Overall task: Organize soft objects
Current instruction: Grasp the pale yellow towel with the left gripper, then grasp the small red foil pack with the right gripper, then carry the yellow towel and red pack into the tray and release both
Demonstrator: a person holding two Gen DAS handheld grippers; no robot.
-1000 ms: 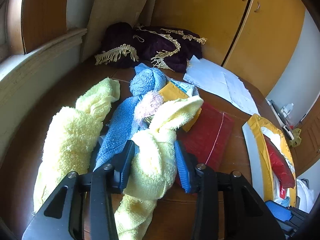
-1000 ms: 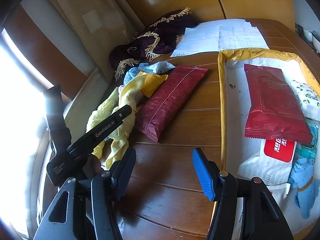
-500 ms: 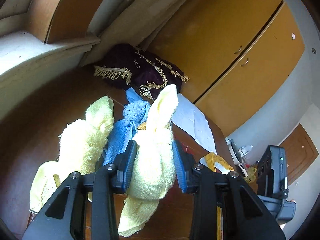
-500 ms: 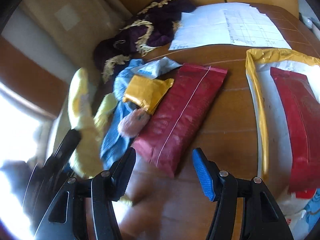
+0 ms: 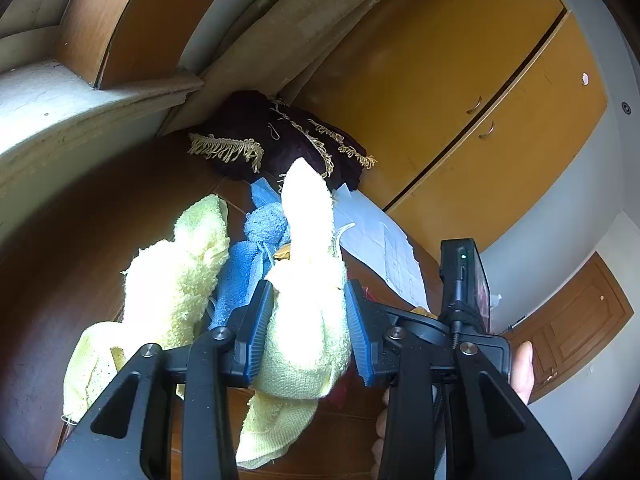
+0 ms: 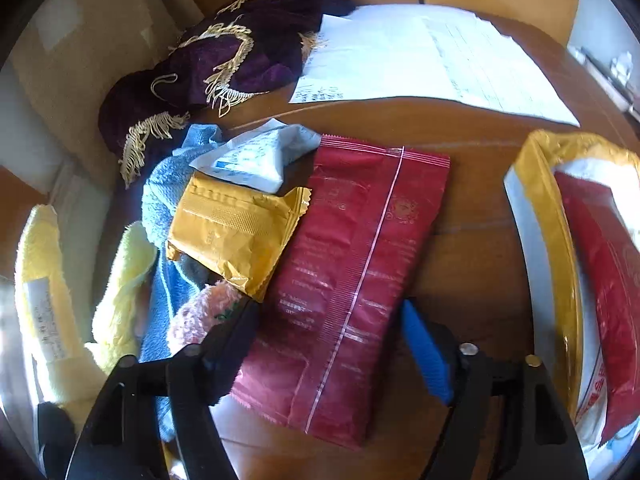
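My left gripper [image 5: 308,336] is shut on a pale yellow towel [image 5: 308,280], lifted off the table with its end standing upright. That towel [image 6: 44,300] rises at the far left of the right wrist view. A second yellow towel [image 5: 176,276] and a blue towel [image 5: 244,272] lie below. My right gripper [image 6: 332,344] is open, its fingers on either side of a dark red packet [image 6: 352,280] on the table, with a gap at each side. A yellow packet [image 6: 236,232], a white packet [image 6: 256,156] and a pink fluffy cloth [image 6: 200,316] lie on the blue towel [image 6: 168,188].
A purple fringed cloth [image 6: 224,60] sits at the back beside white papers [image 6: 420,60]. A yellow-rimmed white bag [image 6: 560,280] with a red packet [image 6: 608,280] inside lies at the right. Orange cupboard doors [image 5: 460,80] stand behind the wooden table [image 6: 472,240].
My left gripper has lifted the yellow towel up off the pile. My right gripper has moved forward and left, and its open fingers now straddle the dark red packet.
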